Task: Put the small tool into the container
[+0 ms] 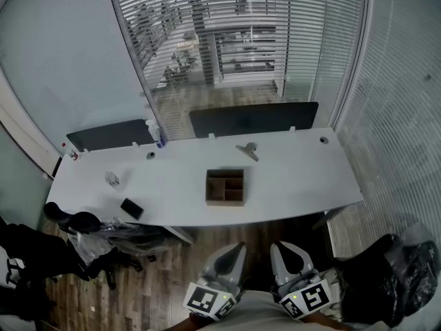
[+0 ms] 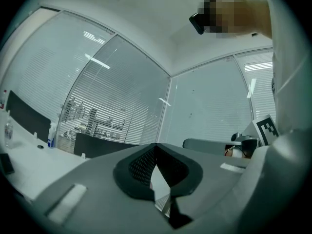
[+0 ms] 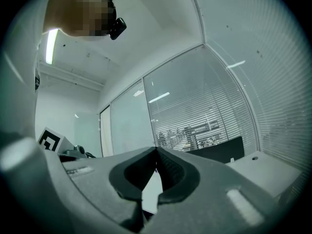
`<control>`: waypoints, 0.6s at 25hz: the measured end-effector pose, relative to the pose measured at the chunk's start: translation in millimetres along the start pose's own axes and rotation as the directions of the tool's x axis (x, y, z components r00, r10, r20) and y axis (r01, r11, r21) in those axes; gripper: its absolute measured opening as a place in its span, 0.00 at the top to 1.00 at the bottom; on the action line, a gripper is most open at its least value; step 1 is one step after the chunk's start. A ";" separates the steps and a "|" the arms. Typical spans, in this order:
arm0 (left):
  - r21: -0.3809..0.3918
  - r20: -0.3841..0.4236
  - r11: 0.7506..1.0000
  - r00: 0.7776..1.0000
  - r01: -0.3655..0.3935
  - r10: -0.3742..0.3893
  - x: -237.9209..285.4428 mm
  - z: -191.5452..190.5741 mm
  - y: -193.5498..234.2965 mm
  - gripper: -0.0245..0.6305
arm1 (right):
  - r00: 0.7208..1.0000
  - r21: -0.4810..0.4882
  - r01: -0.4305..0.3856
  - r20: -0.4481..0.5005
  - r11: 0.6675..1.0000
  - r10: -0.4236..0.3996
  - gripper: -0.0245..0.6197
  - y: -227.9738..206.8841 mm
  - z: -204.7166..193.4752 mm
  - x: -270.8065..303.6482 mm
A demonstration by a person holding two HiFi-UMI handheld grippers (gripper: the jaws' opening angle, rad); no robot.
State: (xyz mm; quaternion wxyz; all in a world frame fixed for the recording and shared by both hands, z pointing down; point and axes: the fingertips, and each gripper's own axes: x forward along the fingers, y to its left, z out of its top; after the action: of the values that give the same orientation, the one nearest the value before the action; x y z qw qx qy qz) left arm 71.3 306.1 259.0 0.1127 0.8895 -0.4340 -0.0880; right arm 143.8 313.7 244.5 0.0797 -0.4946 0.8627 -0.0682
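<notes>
Head view: tool (image 1: 248,150) on bench (image 1: 303,178), outside container (image 1: 224,187).
Jaws together and empty on left gripper (image 1: 238,248) and right gripper (image 1: 279,248), both short of bench.

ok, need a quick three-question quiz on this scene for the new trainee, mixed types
1. Where does the small tool lie relative to the container?
2. The left tongs and right tongs are: A) both wide open; B) both shut and empty; C) shut on the tool.
3. True or false: the black phone lies left of the container on the desk.
Key: 1. On the desk beyond it, apart from it, nearer the far edge. 2. B. 3. True.
</notes>
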 end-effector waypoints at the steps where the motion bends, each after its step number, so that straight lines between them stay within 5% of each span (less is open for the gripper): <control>1: 0.000 -0.001 1.000 1.000 -0.003 0.003 0.1 -1.9 -1.3 0.96 | 1.000 0.001 -0.001 -0.002 1.000 0.001 0.96 -1.5 -0.6 -1.8; 15: -0.008 -0.011 0.999 0.999 -0.049 0.049 -2.1 -13.4 -1.1 0.96 | 0.999 0.028 -0.026 -0.029 0.999 0.027 0.96 -6.6 -13.9 -4.7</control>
State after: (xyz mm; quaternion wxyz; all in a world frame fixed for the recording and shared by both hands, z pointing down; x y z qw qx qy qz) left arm 74.2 310.0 271.6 0.1209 0.8786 -0.4546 -0.0824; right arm 148.9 314.9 259.7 0.0748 -0.4809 0.8693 -0.0862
